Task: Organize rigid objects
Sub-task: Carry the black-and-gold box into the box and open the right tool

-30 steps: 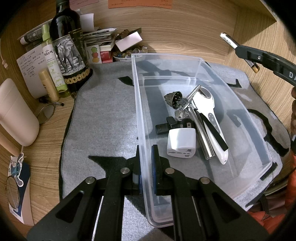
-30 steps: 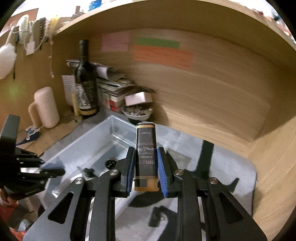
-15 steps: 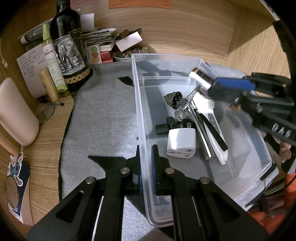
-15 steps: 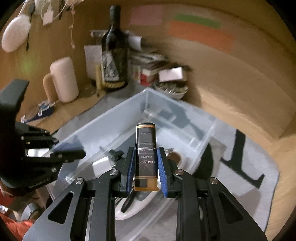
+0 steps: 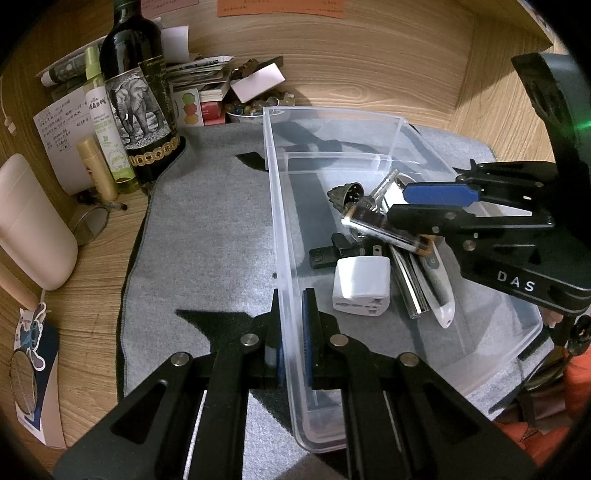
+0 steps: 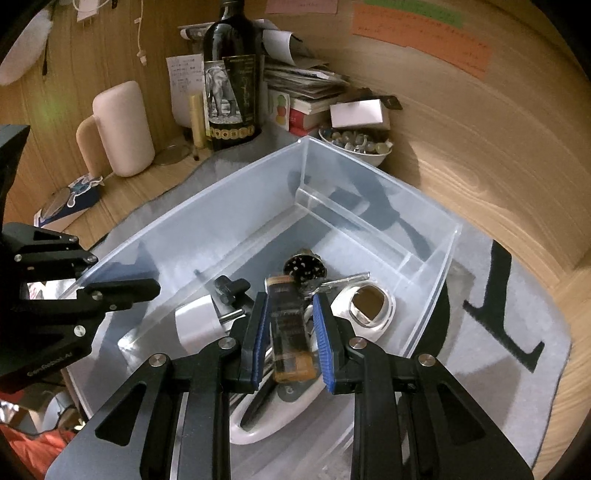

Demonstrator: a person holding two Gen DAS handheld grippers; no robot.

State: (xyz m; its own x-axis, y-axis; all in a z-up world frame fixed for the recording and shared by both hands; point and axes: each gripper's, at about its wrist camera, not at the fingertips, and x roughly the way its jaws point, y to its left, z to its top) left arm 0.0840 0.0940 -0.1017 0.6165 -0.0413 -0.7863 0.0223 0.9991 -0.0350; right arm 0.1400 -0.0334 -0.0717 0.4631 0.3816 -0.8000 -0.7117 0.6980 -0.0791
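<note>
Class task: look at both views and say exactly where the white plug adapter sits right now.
The white plug adapter lies inside the clear bin, near the wall the left gripper clamps, beside the metal tool.

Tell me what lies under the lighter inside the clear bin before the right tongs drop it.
The lighter hangs over the white opener and metal tool; bare floor remains near the bin's divider.

A wooden desk [image 5: 92, 266] sits in a nook of wood-grain walls [image 5: 369, 66], lit warm and dim, with hard shadows. A grey felt mat [image 5: 207, 236] with black markings covers much of it. On the back wall hang 1 orange note [image 6: 424, 40], 1 green strip [image 6: 413, 7] and 1 pink slip [image 6: 301, 5]. Papers and books [image 6: 306, 85] pile up in the corner.
</note>
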